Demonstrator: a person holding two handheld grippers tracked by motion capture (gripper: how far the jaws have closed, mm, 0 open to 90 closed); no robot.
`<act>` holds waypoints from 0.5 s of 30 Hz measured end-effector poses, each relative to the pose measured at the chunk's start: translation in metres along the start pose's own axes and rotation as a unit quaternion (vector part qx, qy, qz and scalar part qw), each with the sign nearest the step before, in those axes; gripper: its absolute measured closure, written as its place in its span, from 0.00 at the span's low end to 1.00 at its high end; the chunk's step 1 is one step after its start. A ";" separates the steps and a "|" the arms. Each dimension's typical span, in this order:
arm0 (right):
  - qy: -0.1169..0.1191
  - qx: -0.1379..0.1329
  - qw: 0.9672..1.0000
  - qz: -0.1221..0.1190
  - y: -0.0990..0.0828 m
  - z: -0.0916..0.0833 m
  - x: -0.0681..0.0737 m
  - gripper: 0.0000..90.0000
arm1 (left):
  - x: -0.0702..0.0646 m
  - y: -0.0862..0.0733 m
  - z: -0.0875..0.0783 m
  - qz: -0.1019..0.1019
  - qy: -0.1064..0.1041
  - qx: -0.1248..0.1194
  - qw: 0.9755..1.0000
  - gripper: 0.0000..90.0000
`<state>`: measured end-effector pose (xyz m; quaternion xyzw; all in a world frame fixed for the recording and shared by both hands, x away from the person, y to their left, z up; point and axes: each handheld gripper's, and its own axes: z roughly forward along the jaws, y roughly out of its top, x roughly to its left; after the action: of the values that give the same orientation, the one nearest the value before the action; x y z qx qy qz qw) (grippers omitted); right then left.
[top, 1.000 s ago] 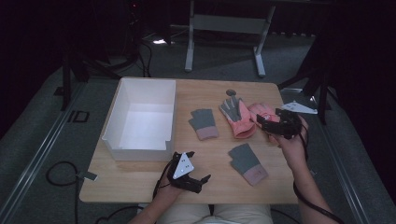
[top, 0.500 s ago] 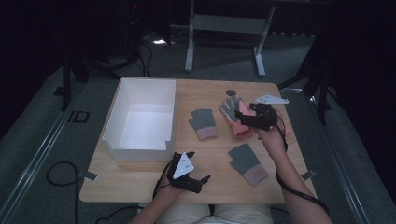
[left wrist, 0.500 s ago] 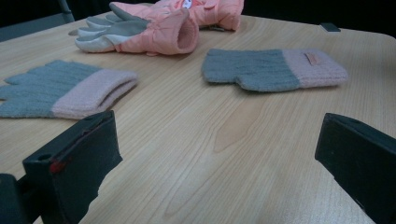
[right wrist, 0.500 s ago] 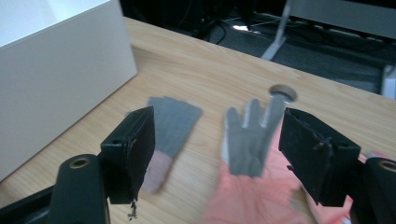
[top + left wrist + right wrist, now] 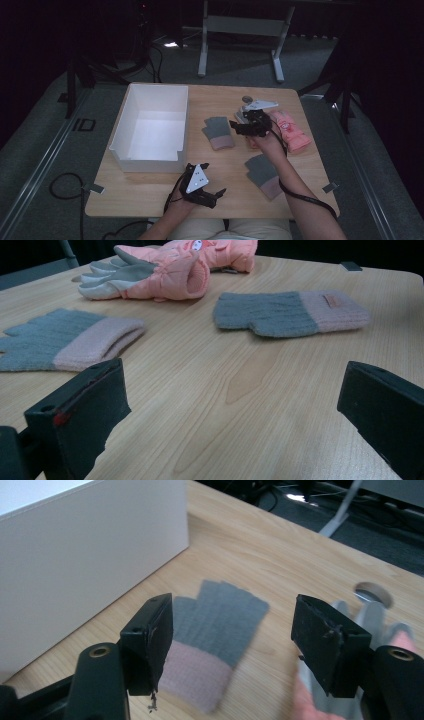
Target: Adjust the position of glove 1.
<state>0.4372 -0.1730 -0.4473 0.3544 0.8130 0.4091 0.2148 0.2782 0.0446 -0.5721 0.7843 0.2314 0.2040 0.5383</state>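
Note:
Two grey knit gloves with pink cuffs lie on the wooden table: one [image 5: 218,132] at mid-table beside the white box, the other [image 5: 263,172] nearer the front right. A pair of padded pink gloves [image 5: 291,131] lies at the right. My right gripper [image 5: 236,127] hovers over the left end of the pink pair, pointing at the mid-table grey glove [image 5: 215,630]. Its jaws have just been closing, still stand apart, and nothing is between the pads [image 5: 161,630]. My left gripper [image 5: 214,178] rests near the front edge, open and empty, facing both grey gloves [image 5: 65,337] [image 5: 290,312].
An empty white box [image 5: 150,125] stands at the left of the table, and its wall [image 5: 75,545] is close to the left of my right gripper. A round grommet [image 5: 246,99] sits in the tabletop behind the gloves. Dark floor, cables and a metal stand surround the table.
My right gripper has moved left from over the pink gloves toward the mid-table grey glove, and its jaws have narrowed. The left gripper has not moved.

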 end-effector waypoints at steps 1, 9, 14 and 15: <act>0.004 0.004 1.000 -0.004 0.000 0.004 0.001 0.38 | 0.000 0.000 0.000 0.000 0.000 0.000 1.000 0.00; 0.025 0.036 0.999 -0.016 -0.004 0.040 0.006 0.50 | -0.001 0.000 0.000 0.002 -0.001 0.000 1.000 0.00; 0.035 0.061 0.997 -0.019 -0.010 0.063 0.003 0.58 | -0.001 0.000 0.000 0.003 -0.002 0.000 1.000 0.00; 0.034 0.063 0.997 -0.020 -0.011 0.066 0.003 0.60 | -0.001 0.000 0.000 0.003 -0.002 0.000 1.000 0.00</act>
<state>0.4736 -0.1415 -0.4942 0.3369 0.8507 0.3647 0.1724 0.2775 0.0440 -0.5721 0.7855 0.2281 0.2041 0.5379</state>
